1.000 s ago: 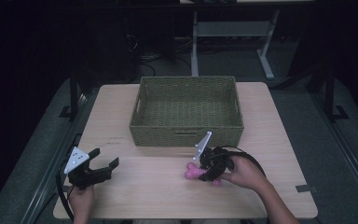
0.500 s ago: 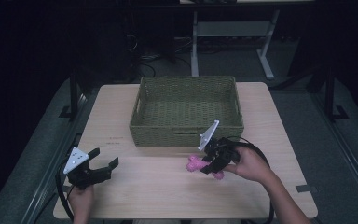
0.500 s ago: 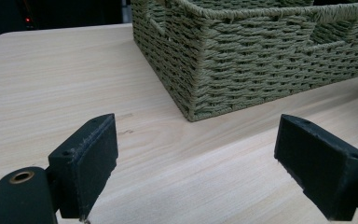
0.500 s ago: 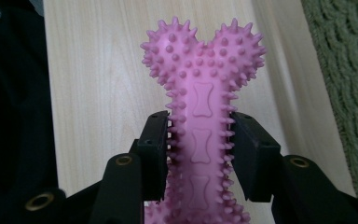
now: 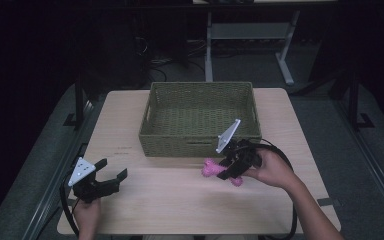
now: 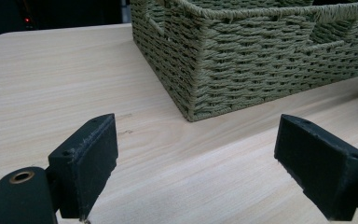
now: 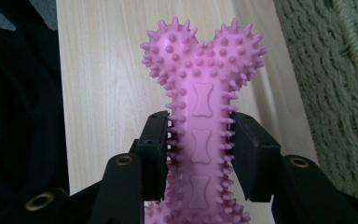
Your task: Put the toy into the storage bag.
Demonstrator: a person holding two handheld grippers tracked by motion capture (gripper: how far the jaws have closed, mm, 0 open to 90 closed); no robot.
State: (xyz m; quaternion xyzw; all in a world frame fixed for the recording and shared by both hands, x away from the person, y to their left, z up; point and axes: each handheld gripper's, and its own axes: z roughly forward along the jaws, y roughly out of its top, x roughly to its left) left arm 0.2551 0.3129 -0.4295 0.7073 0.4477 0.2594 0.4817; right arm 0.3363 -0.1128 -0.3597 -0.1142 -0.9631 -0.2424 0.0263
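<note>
Pink spiky bone [image 7: 200, 121] clamped in right gripper [image 7: 199, 154].

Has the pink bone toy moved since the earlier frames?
Yes. Held in the right gripper, the bone toy has lifted off the table, closer to the basket.

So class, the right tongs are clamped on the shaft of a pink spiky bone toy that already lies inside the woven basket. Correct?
Not quite: the pink spiky bone toy, clamped in the right tongs, is outside the woven basket, in front of its near wall, as the high view shows.

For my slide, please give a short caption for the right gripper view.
Right gripper shut on a spiky pink bone toy, above the wooden table, beside a green woven basket.
</note>
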